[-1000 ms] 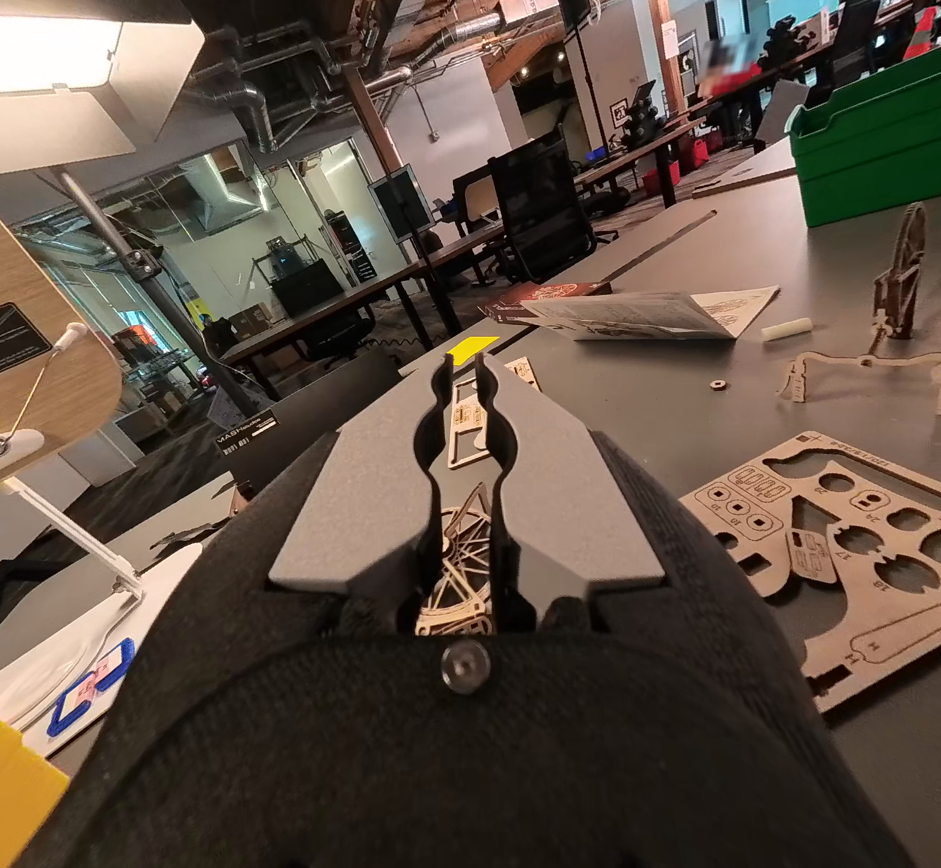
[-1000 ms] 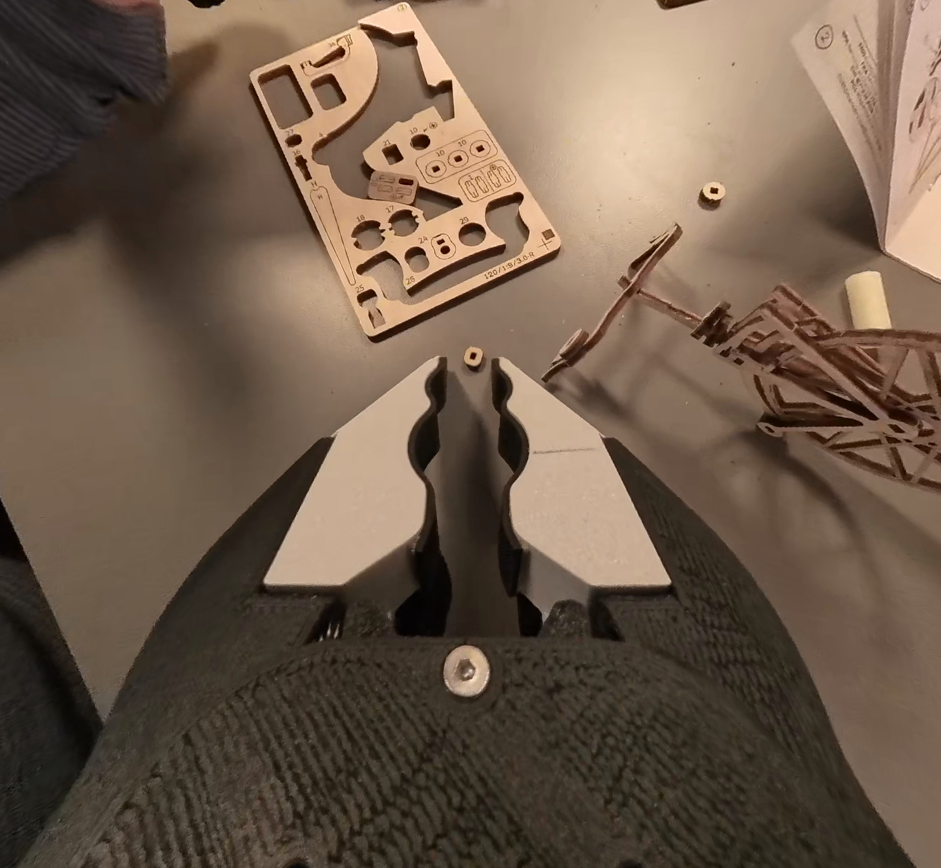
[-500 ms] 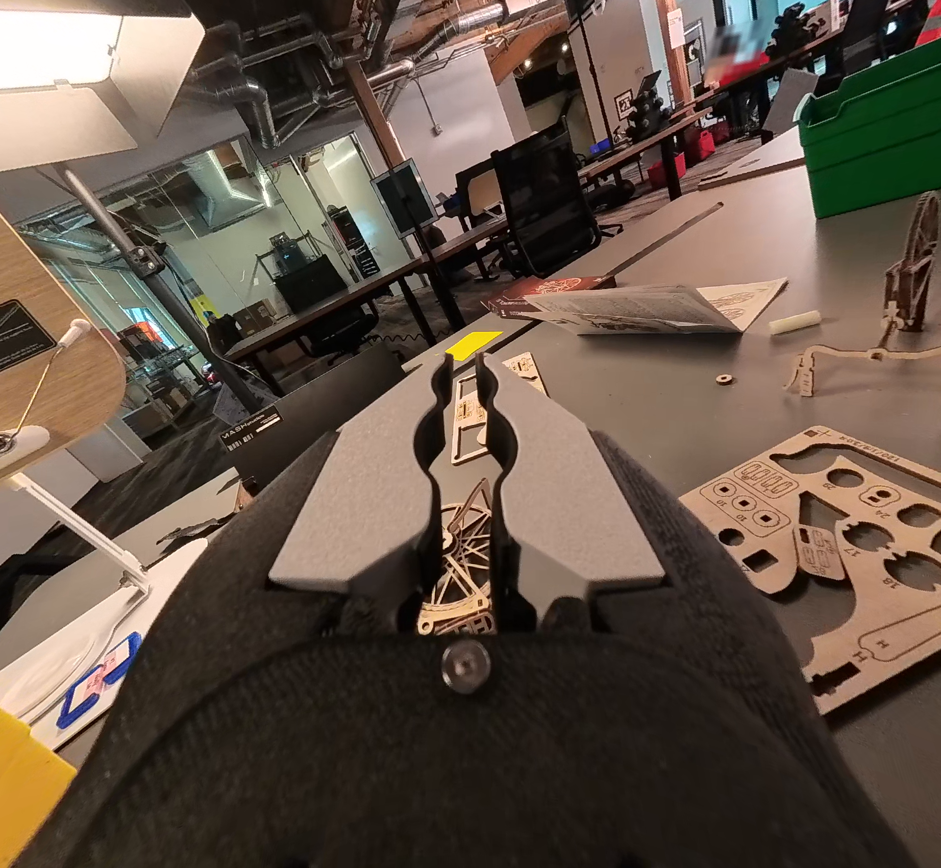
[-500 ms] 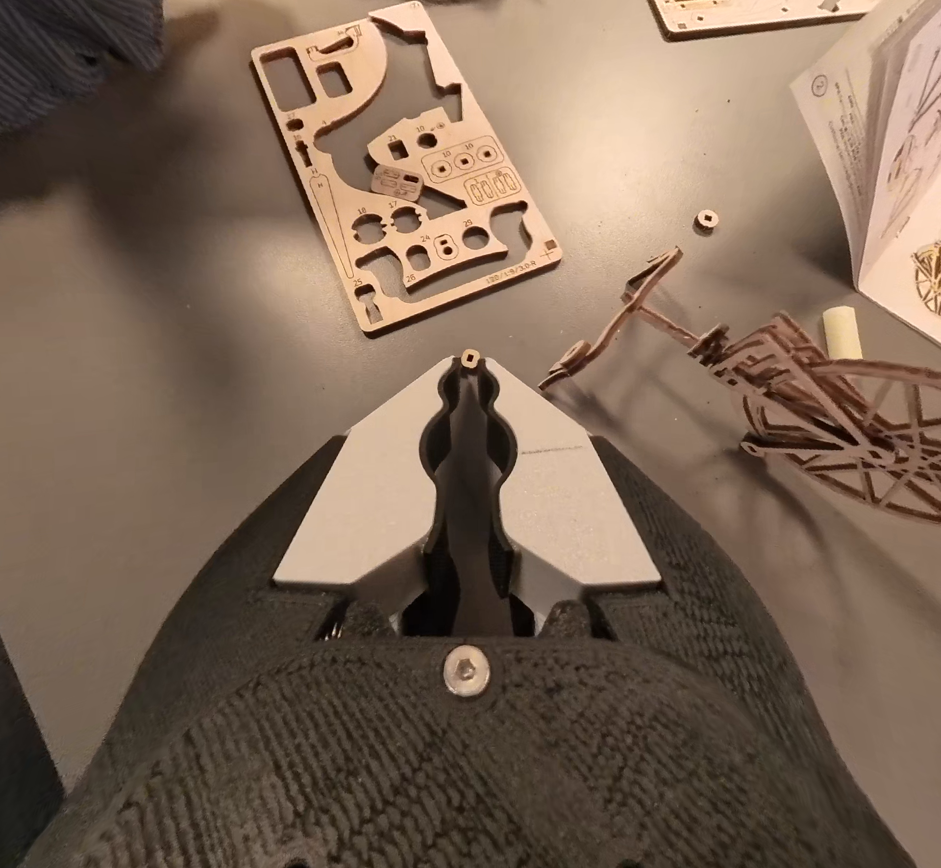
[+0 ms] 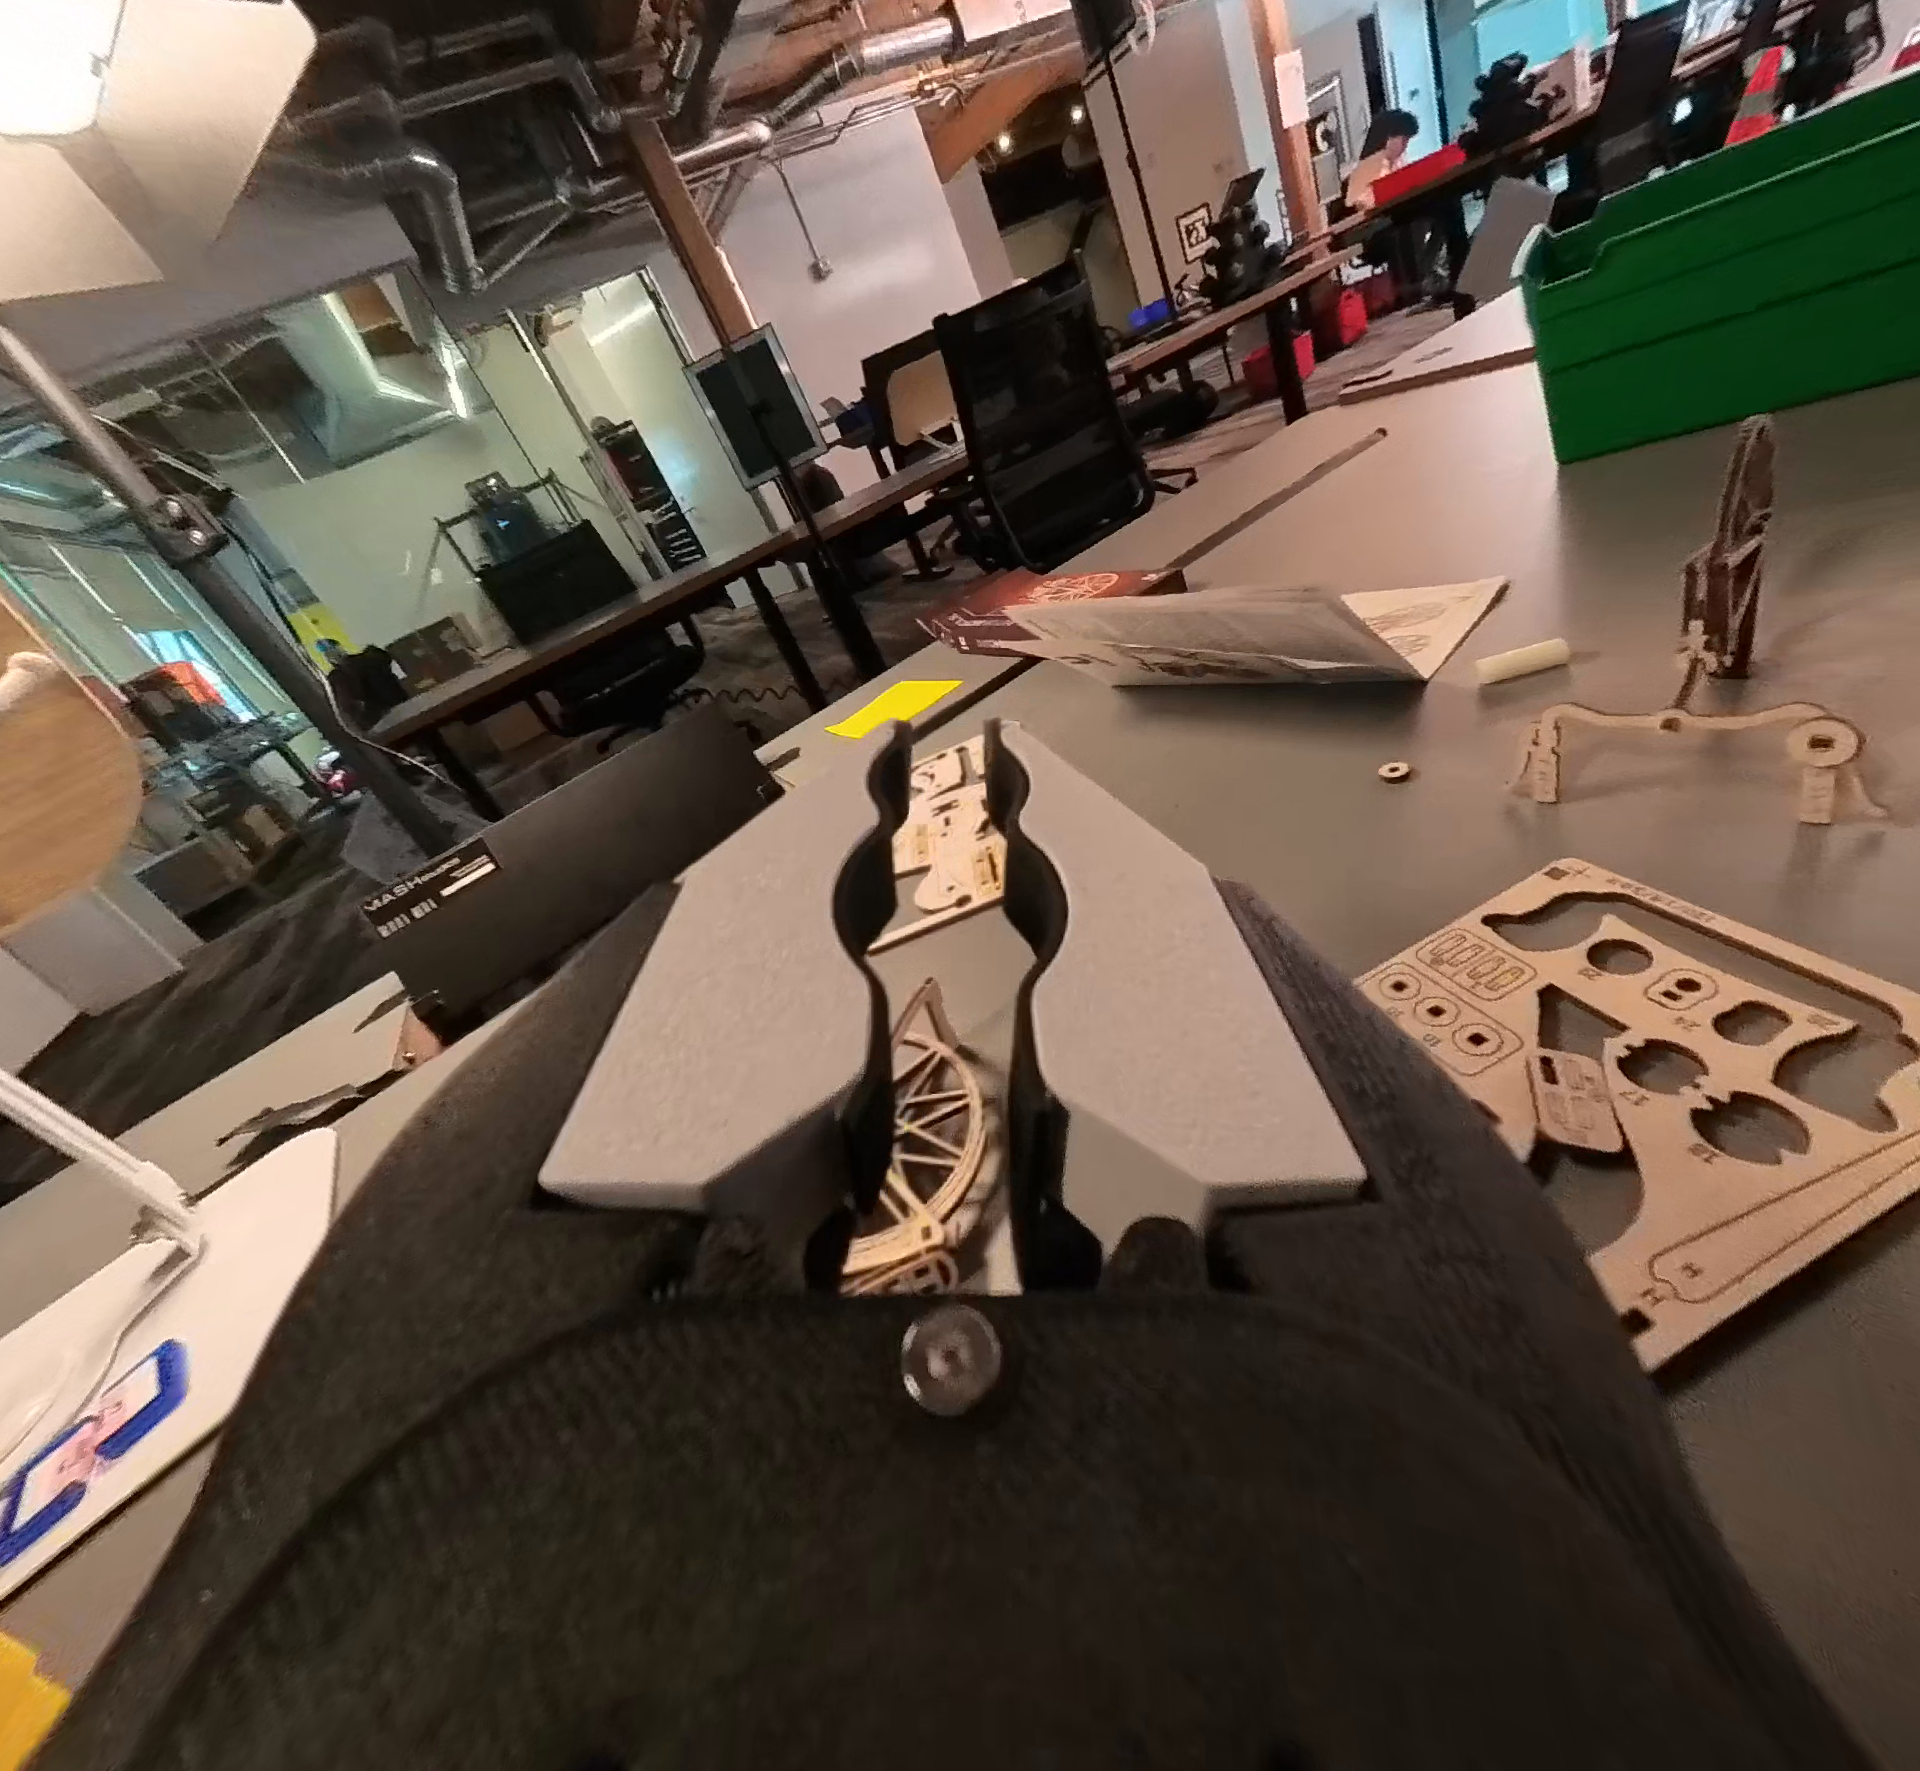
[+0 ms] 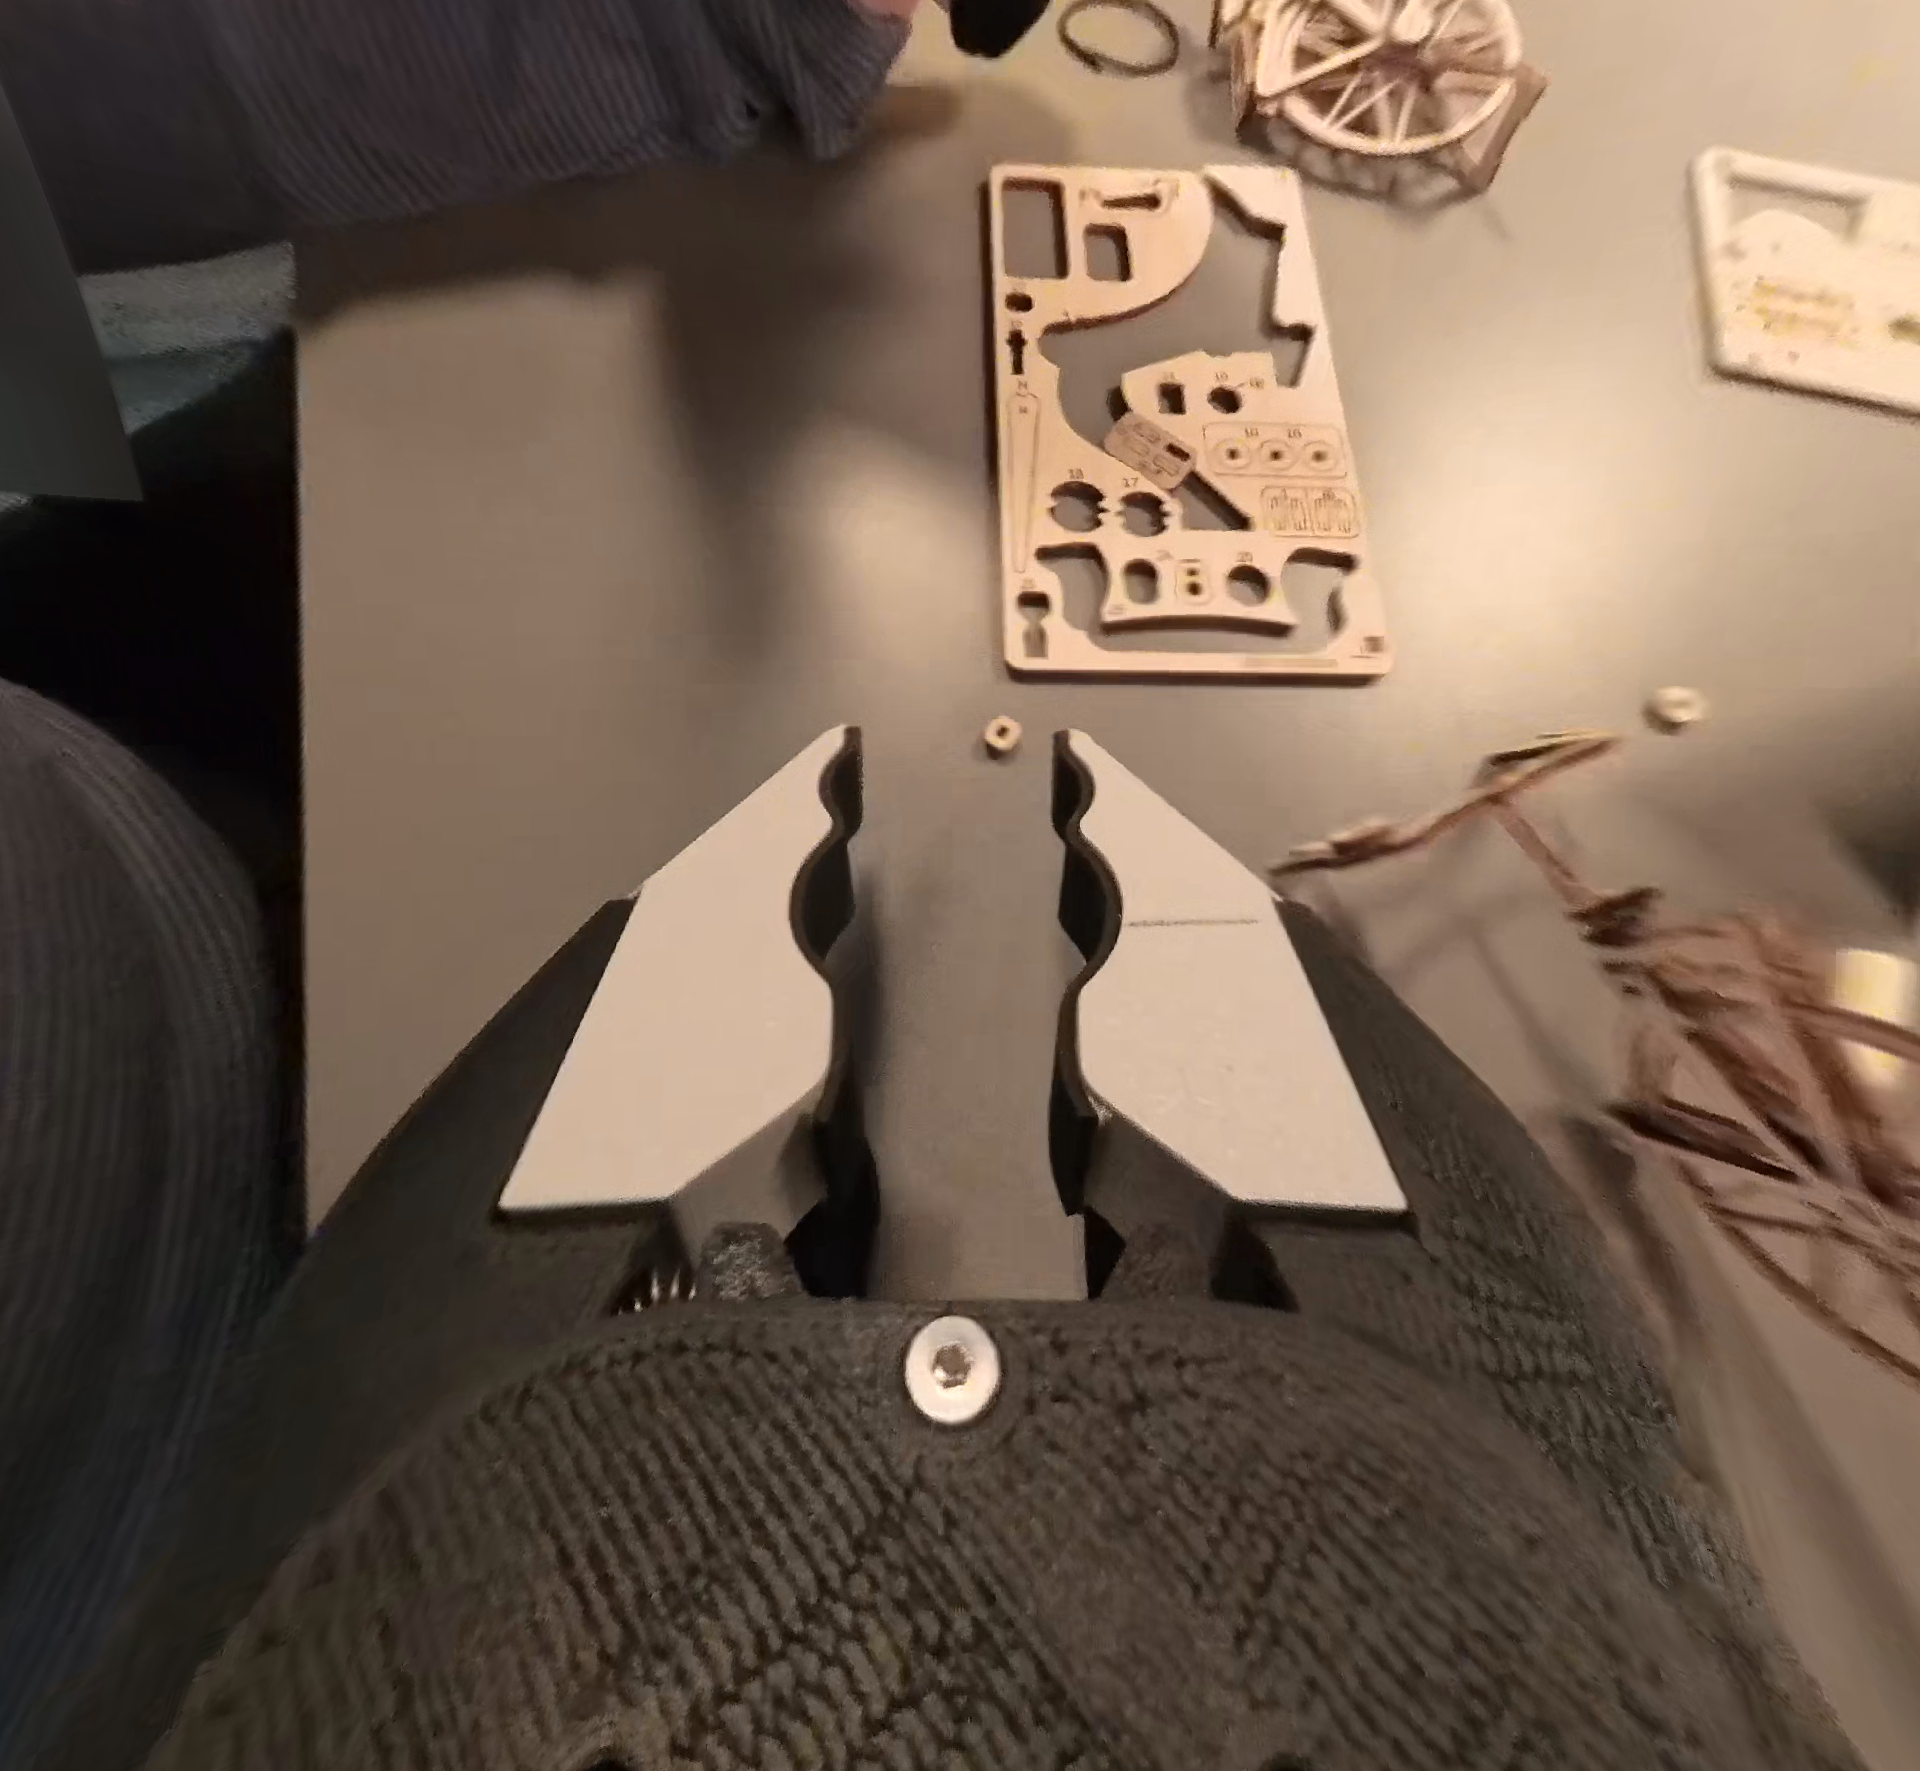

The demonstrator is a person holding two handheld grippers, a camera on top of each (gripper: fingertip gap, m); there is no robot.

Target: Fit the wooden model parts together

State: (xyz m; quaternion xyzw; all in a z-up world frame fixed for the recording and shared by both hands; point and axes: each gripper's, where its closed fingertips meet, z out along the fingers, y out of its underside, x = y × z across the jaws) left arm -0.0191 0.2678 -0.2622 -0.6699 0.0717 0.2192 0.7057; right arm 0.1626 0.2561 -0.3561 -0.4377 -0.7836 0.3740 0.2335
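Wooden washer [image 6: 1003,736], small with a square hole, lying flat on the grey table [image 6: 623,578]; the landmark for what follows. Right gripper [image 6: 956,747] points down at the table with its fingers set wide apart and holding nothing; the washer lies at their tips, nearer the right-hand finger, and whether it touches that finger cannot be told. Just beyond the washer lies a flat punched-out parts sheet [image 6: 1174,433]. To the right of the washer, a second small washer [image 6: 1675,708] and, nearer the camera, a dark wooden wheel-and-frame assembly [image 6: 1714,973], blurred. Far beyond the washer, past the sheet, a pale wooden wheel model [image 6: 1371,48] stands next to a dark rubber ring [image 6: 1119,36], with a sleeved arm [image 6: 416,28] to their left.

Left gripper [image 5: 943,734] sits low over the table, its fingers a little apart and gripping nothing; the pale wheel model [image 5: 925,1129] shows through the gap below them. In this view the parts sheet [image 5: 1704,1087] lies to the right, an open booklet [image 5: 1226,635] and green bins [image 5: 1745,298] farther back.
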